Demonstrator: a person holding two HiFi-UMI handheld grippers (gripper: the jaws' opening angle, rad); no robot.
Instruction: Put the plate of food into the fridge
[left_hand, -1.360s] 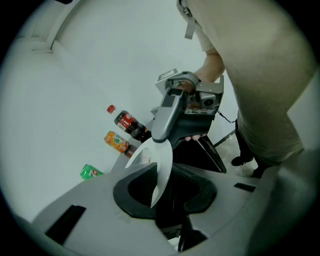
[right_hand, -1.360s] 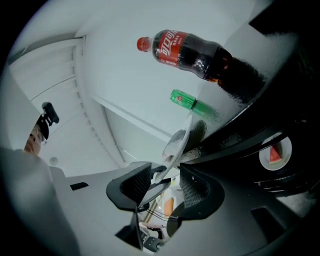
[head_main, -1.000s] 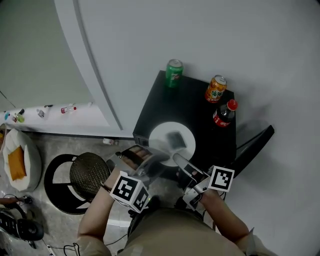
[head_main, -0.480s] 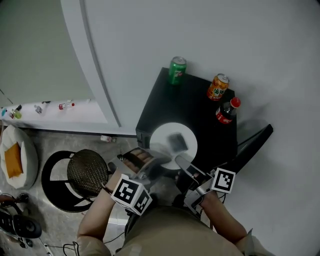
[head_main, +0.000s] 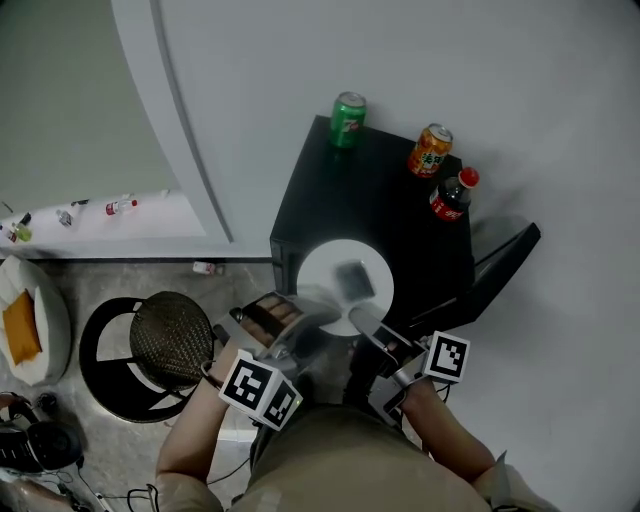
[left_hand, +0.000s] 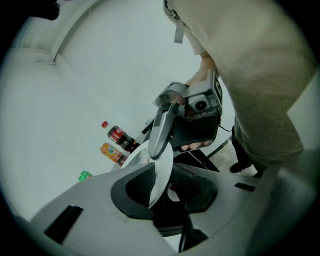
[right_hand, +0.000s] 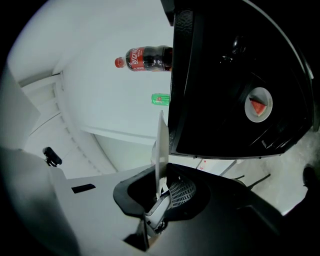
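A white plate (head_main: 345, 280) with a blurred grey piece of food on it hangs at the front edge of the black fridge's top (head_main: 390, 215). My left gripper (head_main: 300, 315) is shut on the plate's near-left rim. The right gripper (head_main: 362, 325) has just been closing, and it now pinches the near-right rim. In the left gripper view the plate (left_hand: 160, 170) stands edge-on between the jaws of that gripper (left_hand: 162, 187). In the right gripper view the plate (right_hand: 161, 145) is likewise clamped by the right gripper (right_hand: 161, 192), beside the open fridge compartment (right_hand: 235, 90).
On the fridge top stand a green can (head_main: 347, 119), an orange can (head_main: 429, 150) and a cola bottle (head_main: 449, 196). The fridge door (head_main: 500, 270) hangs open at the right. Inside sits a small dish with a red slice (right_hand: 258, 106). A round woven stool (head_main: 165, 345) is at the left.
The plate and both grippers have drawn slightly toward me, further off the fridge's front edge. The right gripper's jaws have closed on the rim.
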